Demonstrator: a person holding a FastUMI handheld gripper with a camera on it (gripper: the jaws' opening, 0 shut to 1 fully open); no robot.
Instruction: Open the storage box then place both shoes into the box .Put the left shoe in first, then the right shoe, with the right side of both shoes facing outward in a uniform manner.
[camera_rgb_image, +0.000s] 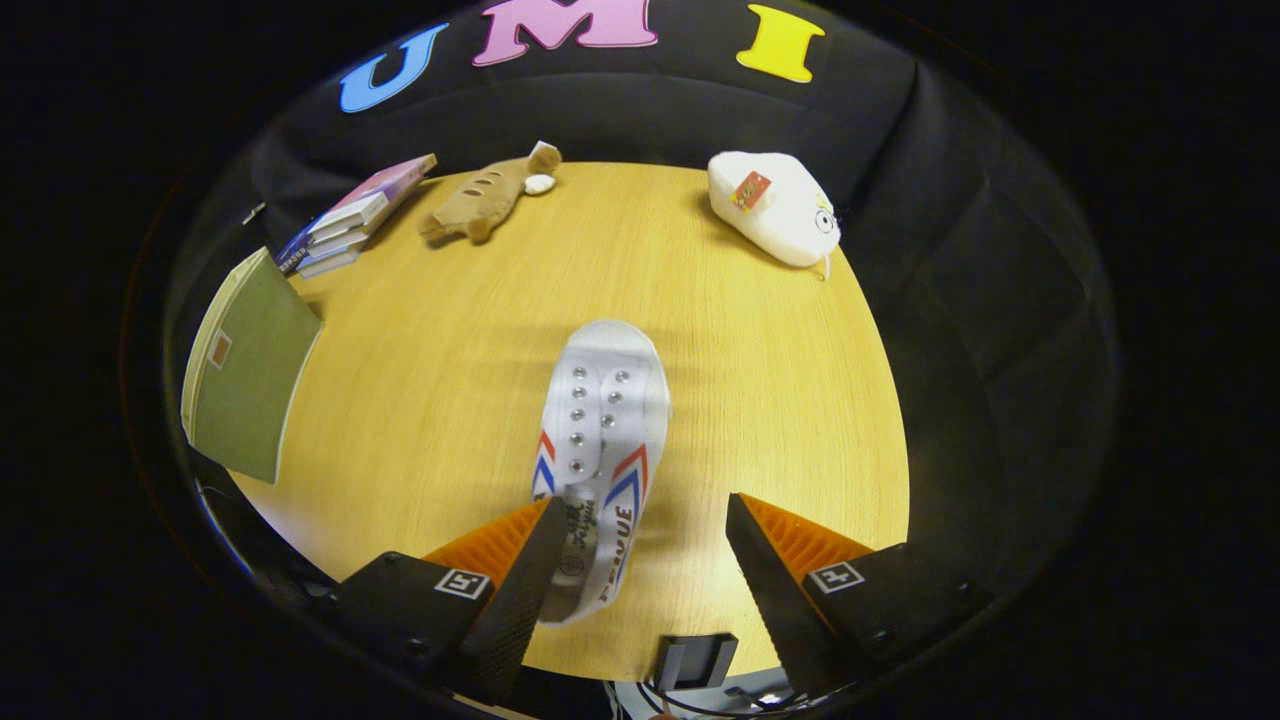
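Note:
A white shoe with red and blue side stripes and metal eyelets lies on the wooden table, toe pointing away from me. Its heel end lies between the fingers, close against the inner side of the left finger. My gripper is open, with a wide gap between the shoe and the right finger. A green storage box stands at the table's left edge, lid closed as far as I can see.
A stack of books lies at the far left. A brown plush toy sits beyond the shoe at the far edge. A white plush toy rests at the far right. A small dark block sits near the front edge.

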